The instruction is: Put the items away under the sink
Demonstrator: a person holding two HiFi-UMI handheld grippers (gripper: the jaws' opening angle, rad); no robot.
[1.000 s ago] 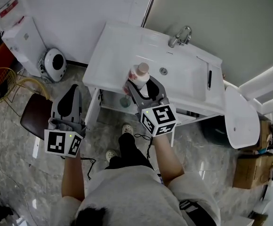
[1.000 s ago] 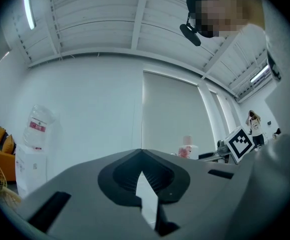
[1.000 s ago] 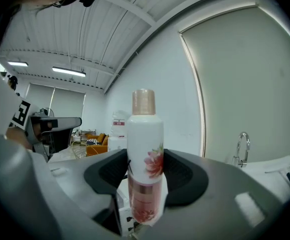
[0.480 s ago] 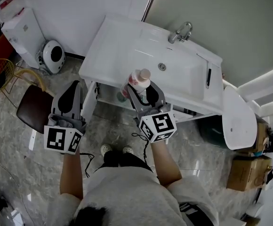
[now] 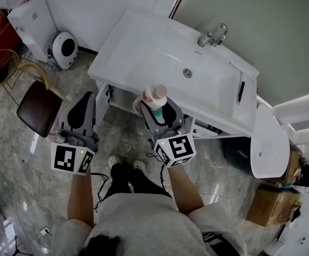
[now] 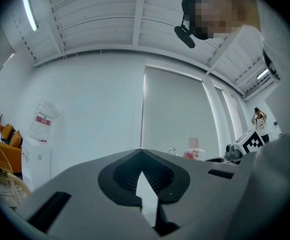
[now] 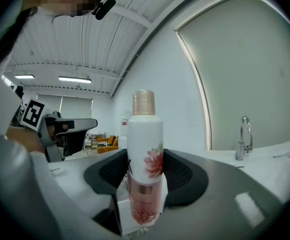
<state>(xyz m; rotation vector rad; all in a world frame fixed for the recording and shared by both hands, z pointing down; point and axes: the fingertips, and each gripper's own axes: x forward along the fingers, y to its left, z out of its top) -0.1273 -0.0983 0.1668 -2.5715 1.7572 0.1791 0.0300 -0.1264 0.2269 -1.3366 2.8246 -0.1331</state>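
The white sink worktop point(image 5: 138, 47) fills twelve o'clock in the head view, its tap point(image 5: 213, 35) at one o'clock. The left gripper point(image 5: 83, 104) hangs at nine o'clock from the right one, fingers clenched on nothing. The right gripper point(image 5: 161, 110) has its fingers grasping the white, pink-flowered bottle point(image 5: 155, 96), upright at the worktop's front edge.

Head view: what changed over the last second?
The right gripper, still shut on the bottle, drew back from near the drain to the front edge of the sink, towards the person. Nothing was taken or released. The left gripper stayed shut and empty, left of the sink.
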